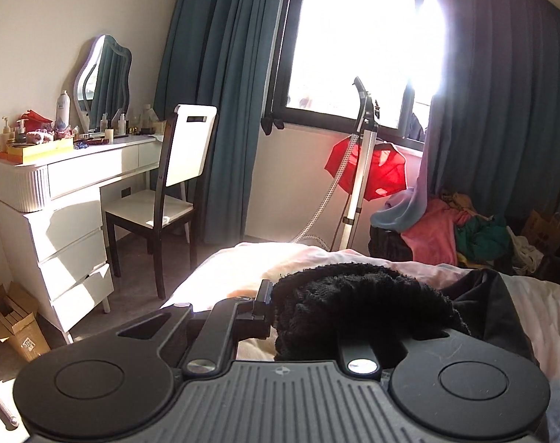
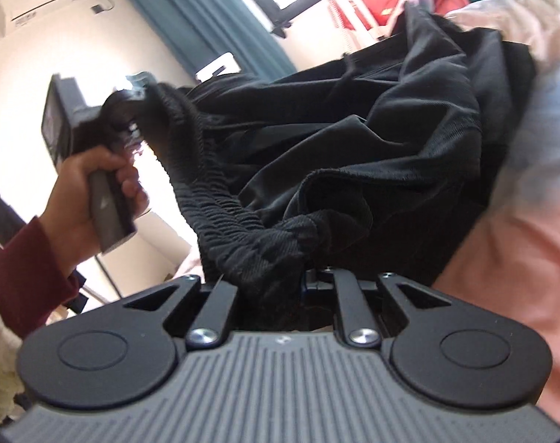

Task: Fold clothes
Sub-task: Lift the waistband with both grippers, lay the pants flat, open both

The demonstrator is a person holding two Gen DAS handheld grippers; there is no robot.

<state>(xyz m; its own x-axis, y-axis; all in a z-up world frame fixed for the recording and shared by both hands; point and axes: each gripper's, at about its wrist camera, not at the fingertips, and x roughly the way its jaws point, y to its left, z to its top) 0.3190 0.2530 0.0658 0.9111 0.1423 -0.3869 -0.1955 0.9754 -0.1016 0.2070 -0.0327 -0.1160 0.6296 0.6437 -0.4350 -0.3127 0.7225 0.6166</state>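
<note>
A black garment (image 2: 372, 140) with a ribbed elastic waistband (image 2: 213, 199) hangs between both grippers above the bed. My left gripper (image 1: 309, 306) is shut on the waistband (image 1: 353, 302), which covers its right finger. In the right wrist view the left gripper (image 2: 139, 88) shows at upper left, held by a hand in a dark red sleeve. My right gripper (image 2: 298, 277) is shut on the other end of the waistband, its fingertips hidden under the cloth. The rest of the garment drapes onto the bed.
The bed (image 1: 243, 265) has a pale pink and white cover. A white dresser (image 1: 58, 192) and chair (image 1: 161, 199) stand at left. A garment steamer pole (image 1: 361, 170) with a red top stands by the window. A clothes pile (image 1: 464, 229) lies at right.
</note>
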